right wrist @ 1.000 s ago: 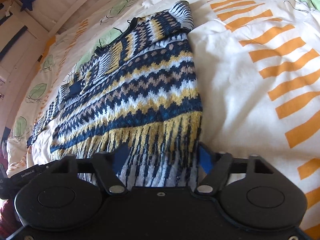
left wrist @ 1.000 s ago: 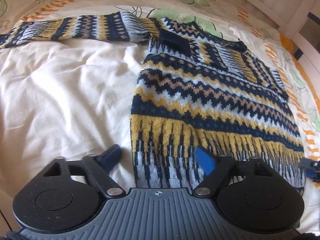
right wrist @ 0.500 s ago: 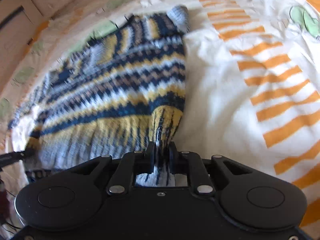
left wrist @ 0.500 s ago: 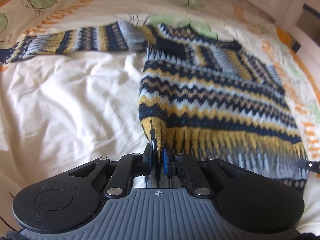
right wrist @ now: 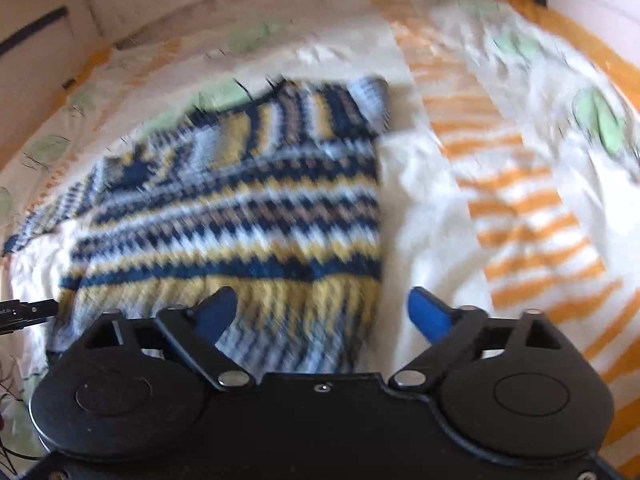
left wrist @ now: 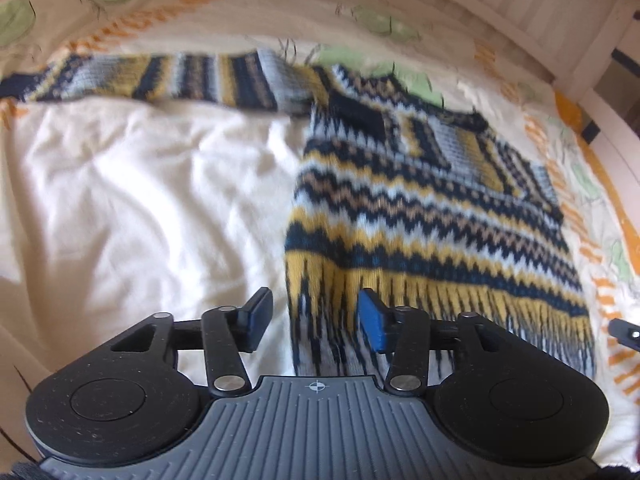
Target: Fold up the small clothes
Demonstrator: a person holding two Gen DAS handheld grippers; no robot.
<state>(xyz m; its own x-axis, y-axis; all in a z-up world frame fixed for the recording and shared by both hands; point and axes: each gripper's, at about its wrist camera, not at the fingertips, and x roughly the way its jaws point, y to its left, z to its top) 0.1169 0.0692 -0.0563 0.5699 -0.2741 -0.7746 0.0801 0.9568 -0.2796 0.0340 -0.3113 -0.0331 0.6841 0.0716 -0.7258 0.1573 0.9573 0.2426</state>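
Jaws of left gripper [left wrist: 310, 322] and right gripper [right wrist: 322, 314] opening, apart, nothing clamped; half second ago both pinched sweater [left wrist: 420, 216] hem. Hem dropped: sweater flat on bed [left wrist: 140, 200], 1 sleeve [left wrist: 160, 76] still outstretched. Fold not made; regrasp likely.
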